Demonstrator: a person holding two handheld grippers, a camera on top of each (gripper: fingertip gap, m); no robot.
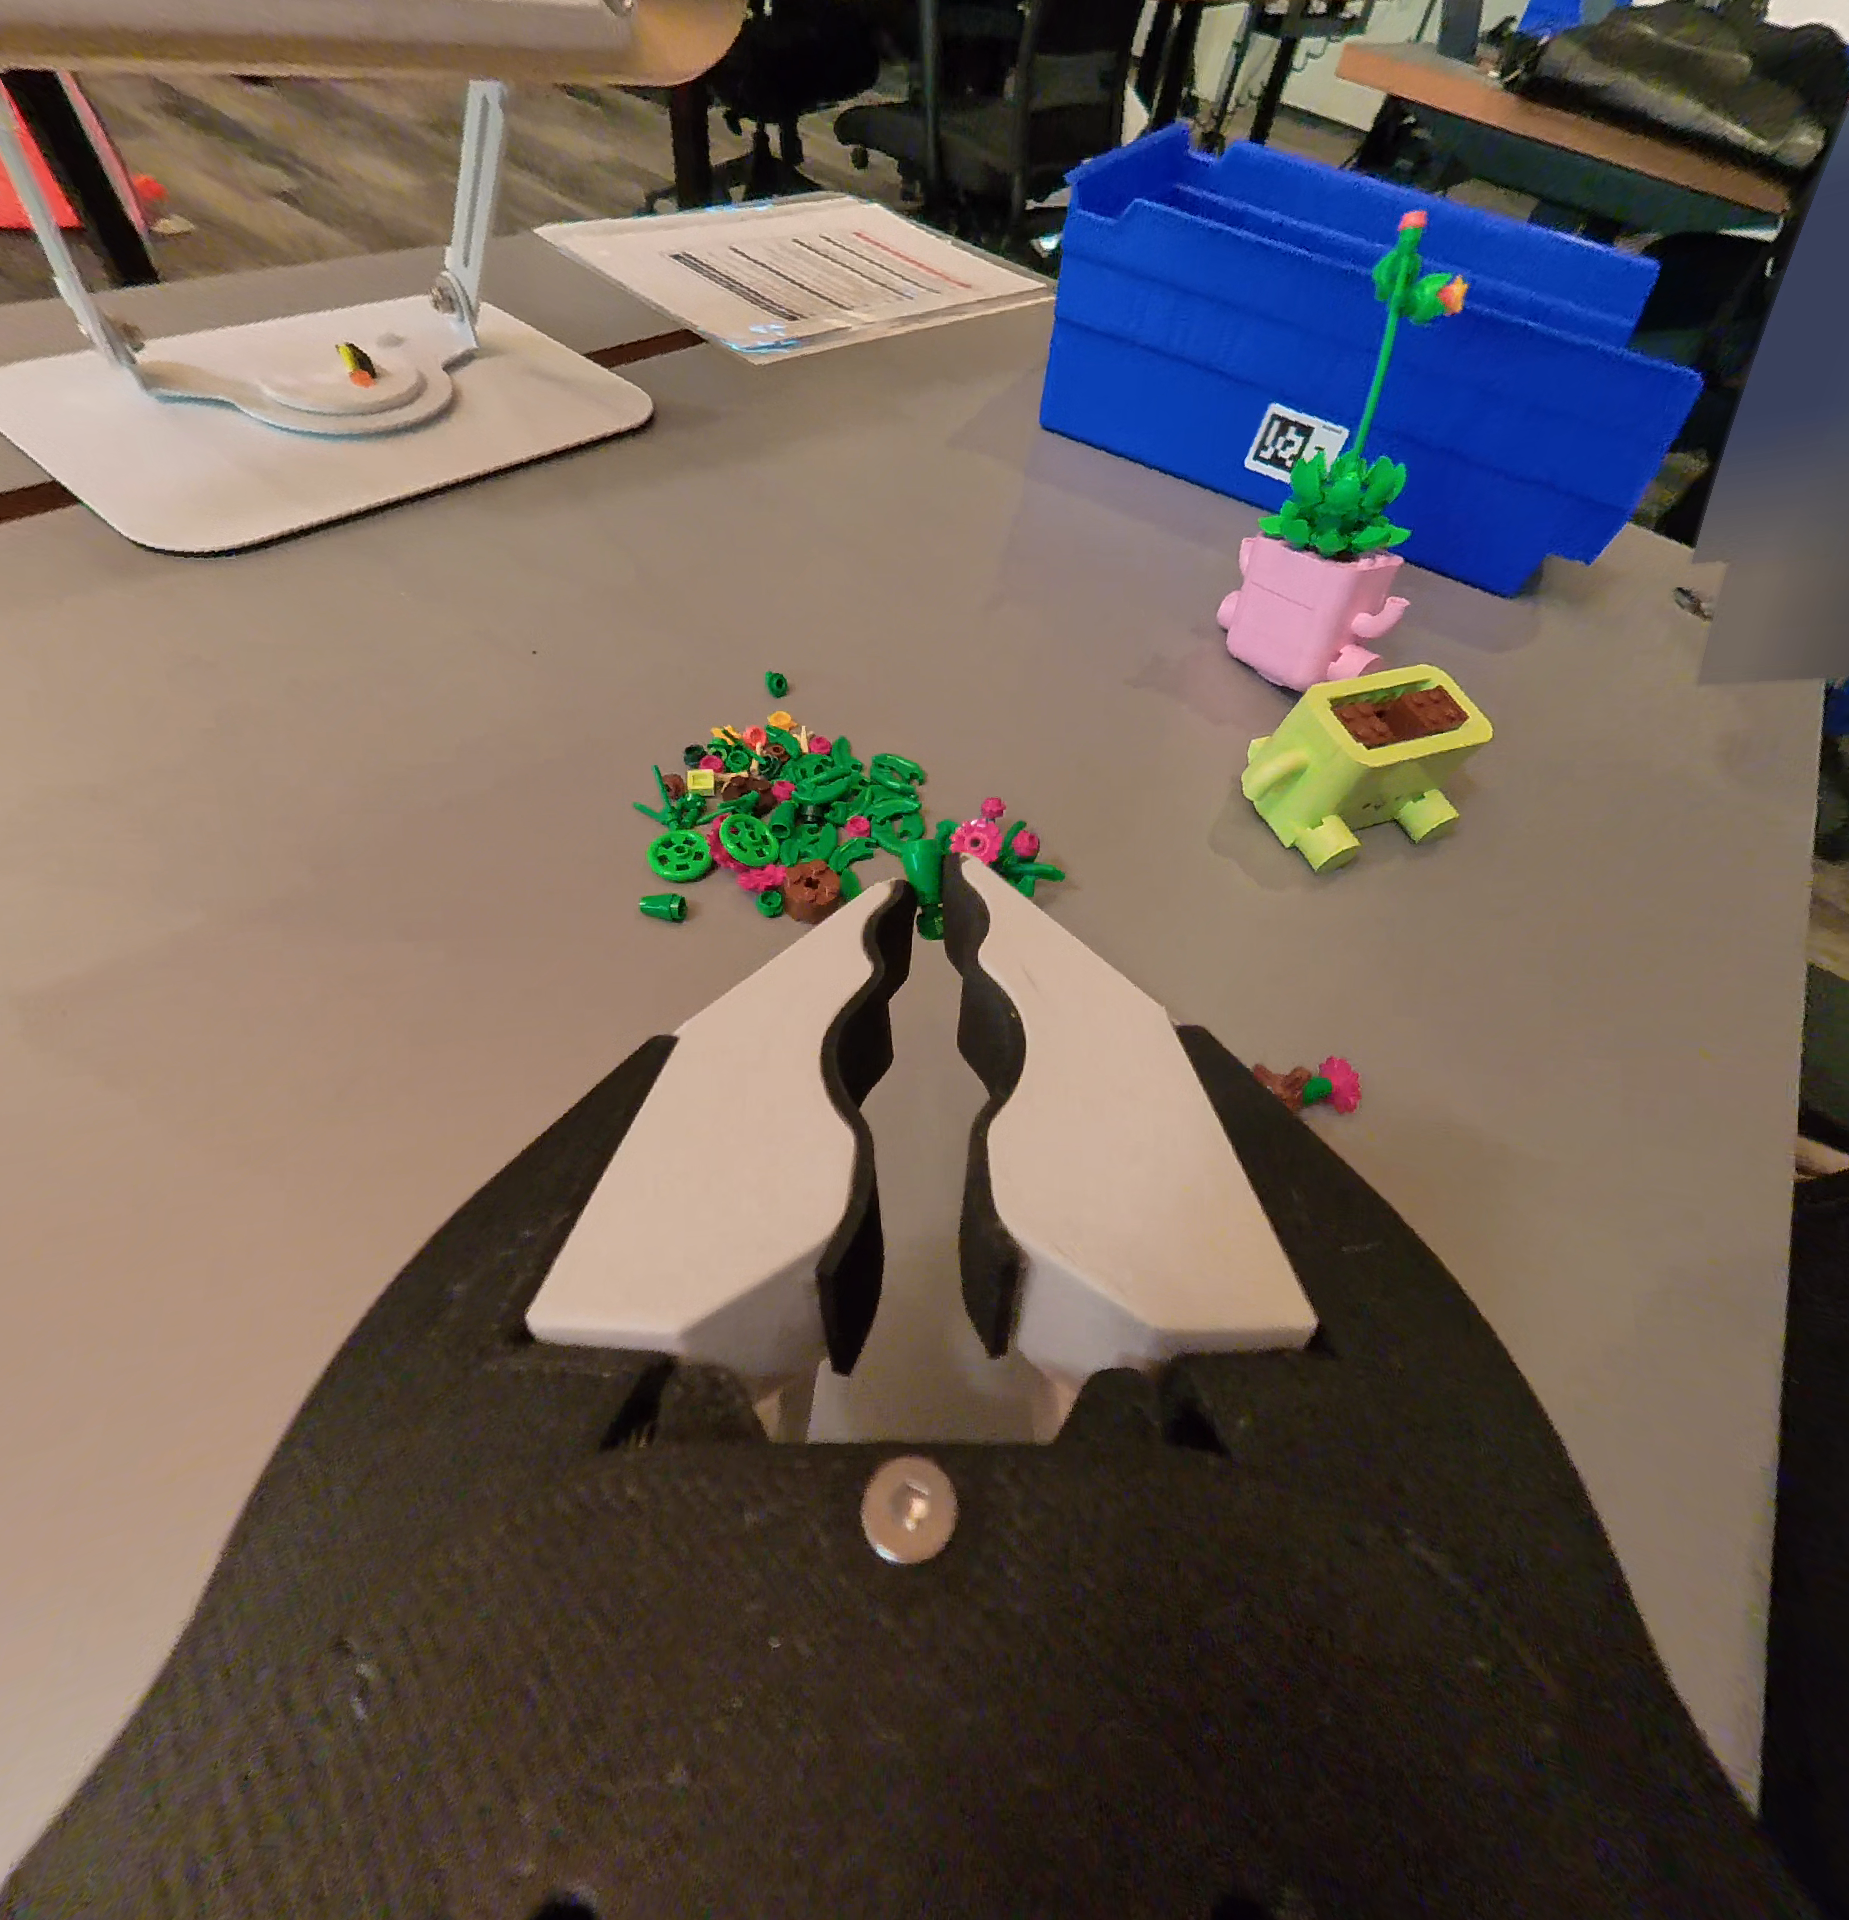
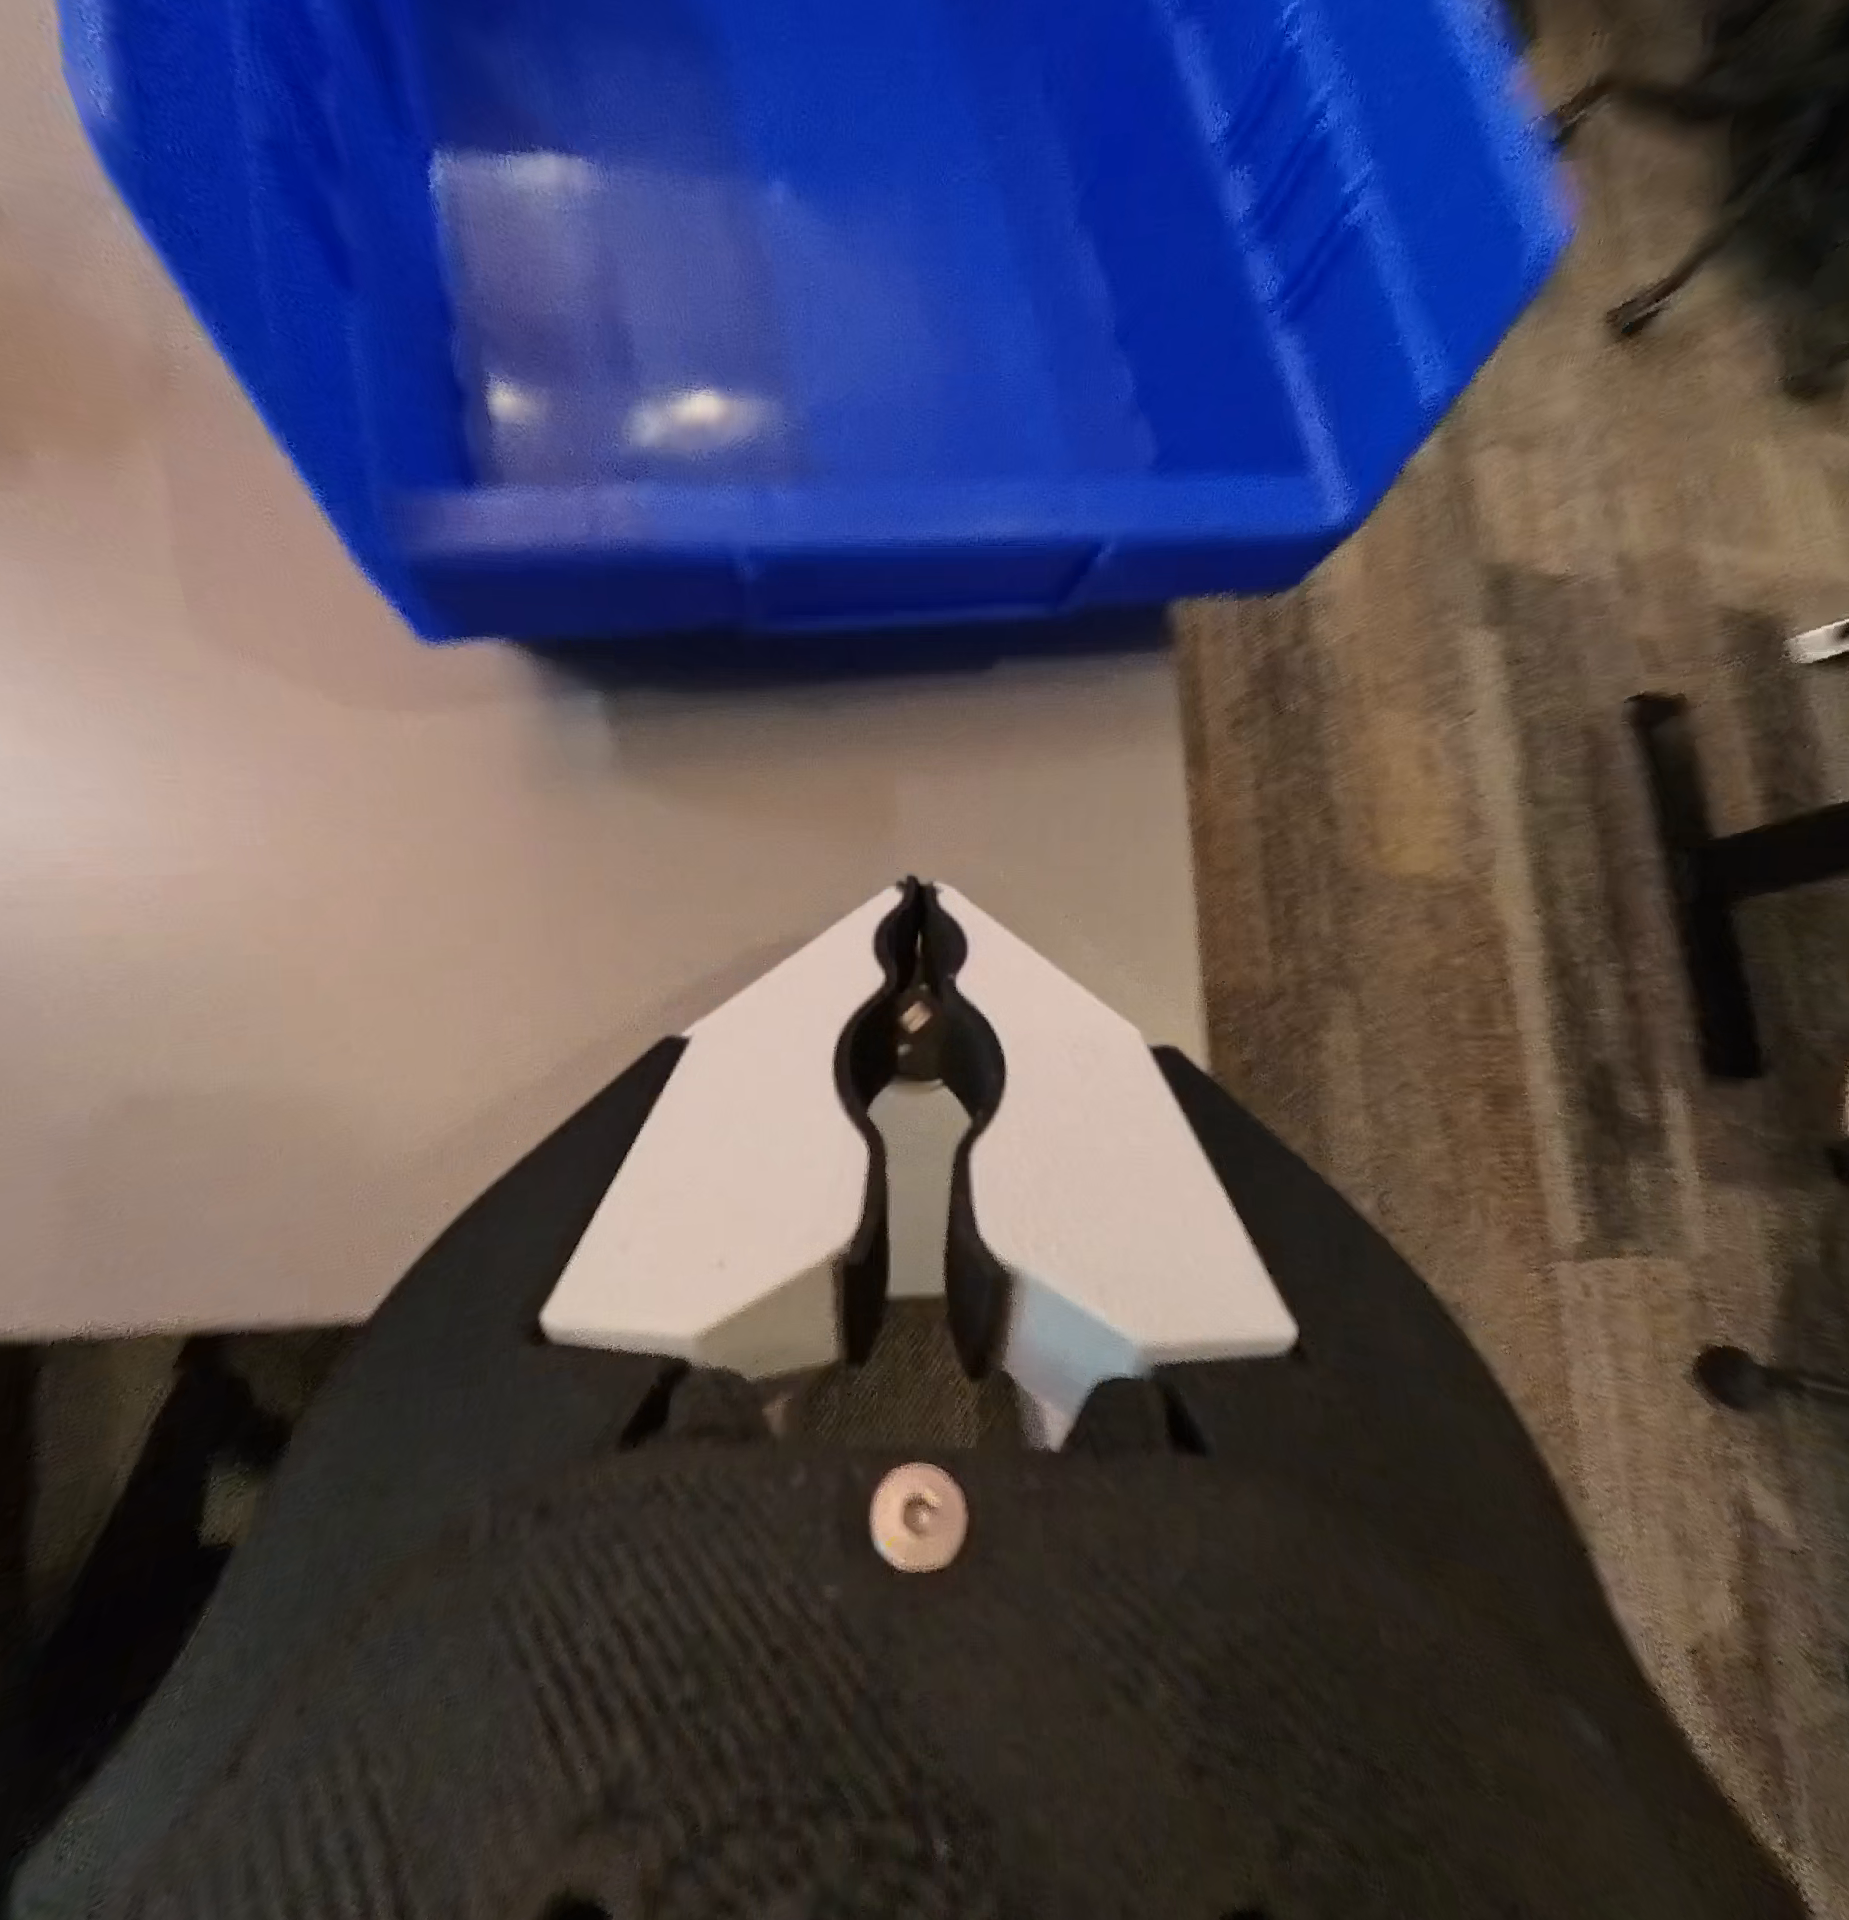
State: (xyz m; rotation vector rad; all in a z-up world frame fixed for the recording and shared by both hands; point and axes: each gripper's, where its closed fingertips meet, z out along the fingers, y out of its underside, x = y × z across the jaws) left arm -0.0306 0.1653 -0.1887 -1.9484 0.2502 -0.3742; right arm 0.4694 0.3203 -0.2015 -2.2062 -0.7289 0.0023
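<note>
My left gripper (image 1: 930,881) hangs just above the near right edge of a pile of small green, pink and brown toy brick pieces (image 1: 795,810) on the grey table (image 1: 380,831). Its jaws are nearly closed on a small green piece (image 1: 925,868) at the tips. My right gripper (image 2: 918,889) is shut, tips touching, over the table's right edge, a short way in front of a blue bin (image 2: 795,312). A small dark piece (image 2: 915,1023) sits in the hollow between its pads. The right wrist view is blurred.
A pink brick pot with a tall green plant (image 1: 1315,613) and a lime green brick pot (image 1: 1367,764) stand right of the pile, before the blue bin (image 1: 1315,343). A loose pink flower (image 1: 1325,1086) lies near the table's right edge. A white stand base (image 1: 307,436) and a sheet (image 1: 795,270) lie behind. The grippers' ends are close to 55 cm from one another. Measured from the fingertips, the loose pink flower (image 1: 1325,1086) is 12 cm or so from the left gripper and 45 cm from the right.
</note>
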